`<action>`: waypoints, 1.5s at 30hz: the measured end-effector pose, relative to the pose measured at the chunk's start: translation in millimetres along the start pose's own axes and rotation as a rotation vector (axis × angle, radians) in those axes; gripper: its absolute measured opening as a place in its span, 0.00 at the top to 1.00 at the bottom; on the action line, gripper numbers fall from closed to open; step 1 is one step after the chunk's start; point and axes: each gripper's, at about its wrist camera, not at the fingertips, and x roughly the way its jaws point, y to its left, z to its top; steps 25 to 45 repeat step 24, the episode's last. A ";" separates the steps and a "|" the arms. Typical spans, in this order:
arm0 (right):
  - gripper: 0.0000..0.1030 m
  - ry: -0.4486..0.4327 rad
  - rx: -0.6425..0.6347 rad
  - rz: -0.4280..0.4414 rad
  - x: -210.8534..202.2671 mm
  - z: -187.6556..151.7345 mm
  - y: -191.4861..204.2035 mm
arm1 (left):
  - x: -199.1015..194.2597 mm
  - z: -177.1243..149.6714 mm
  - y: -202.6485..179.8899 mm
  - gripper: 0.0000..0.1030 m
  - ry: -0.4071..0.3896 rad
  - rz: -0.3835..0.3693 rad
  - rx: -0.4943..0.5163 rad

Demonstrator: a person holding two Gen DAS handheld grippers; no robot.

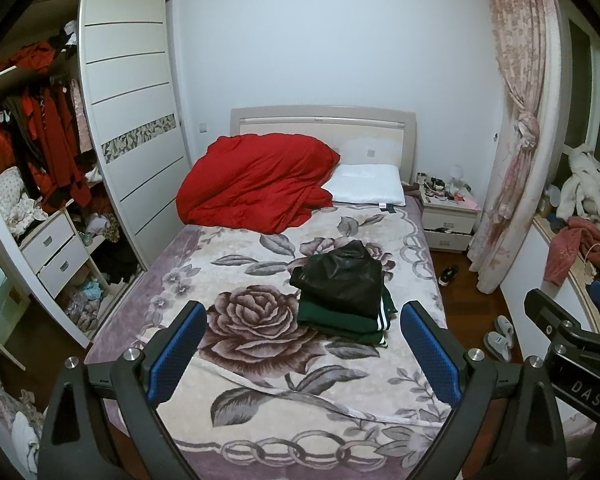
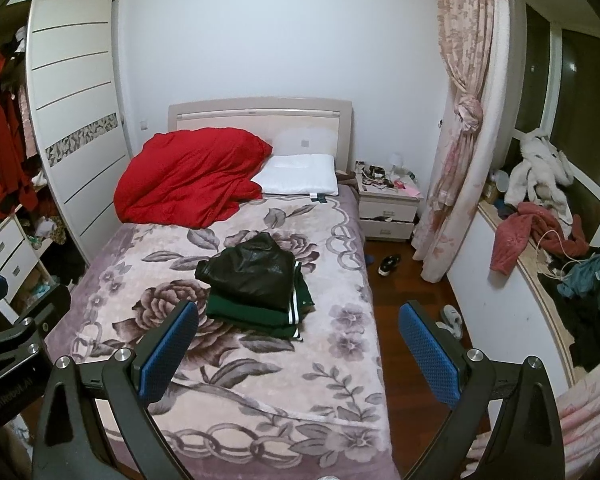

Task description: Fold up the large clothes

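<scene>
Grippers: left (image 1: 302, 344) & right (image 2: 298, 342) both wide open, hold nothing
Stack (image 1: 342, 288): folded – looks done
Next: pick from window pile (image 2: 540, 240), spread flat on bed (image 2: 260, 380) 1st

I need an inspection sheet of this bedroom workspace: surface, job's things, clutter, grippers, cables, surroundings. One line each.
Surface: bed under a floral blanket, wrinkled near the foot.
Job's things: black jacket folded on top of a folded green garment, mid-bed.
Clutter: red duvet heaped beside a white pillow; clothes pile on the window ledge.
Grippers: left gripper and right gripper both open, empty, above the bed's foot.
Cables: white cord across the ledge clothes.
Surroundings: open wardrobe, nightstand, curtain, slippers on the floor.
</scene>
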 end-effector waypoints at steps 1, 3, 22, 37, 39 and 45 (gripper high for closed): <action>0.01 0.001 -0.001 0.001 0.1 0.3 0.2 | -0.3 0.6 -0.5 0.04 -0.001 0.000 0.000; 0.01 -0.001 0.004 0.000 -1.2 -1.0 1.0 | -0.7 1.3 -0.4 0.04 -0.003 0.003 0.003; 0.01 -0.004 0.010 -0.002 -7.5 -8.5 3.7 | -4.2 4.6 -0.4 0.04 -0.015 0.009 0.003; 0.01 -0.004 0.012 -0.005 -8.7 -10.0 2.9 | -4.9 7.6 -0.5 0.04 -0.014 0.006 0.004; 0.01 -0.004 0.012 -0.005 -8.7 -10.0 2.9 | -4.9 7.6 -0.5 0.04 -0.014 0.006 0.004; 0.01 -0.004 0.012 -0.005 -8.7 -10.0 2.9 | -4.9 7.6 -0.5 0.04 -0.014 0.006 0.004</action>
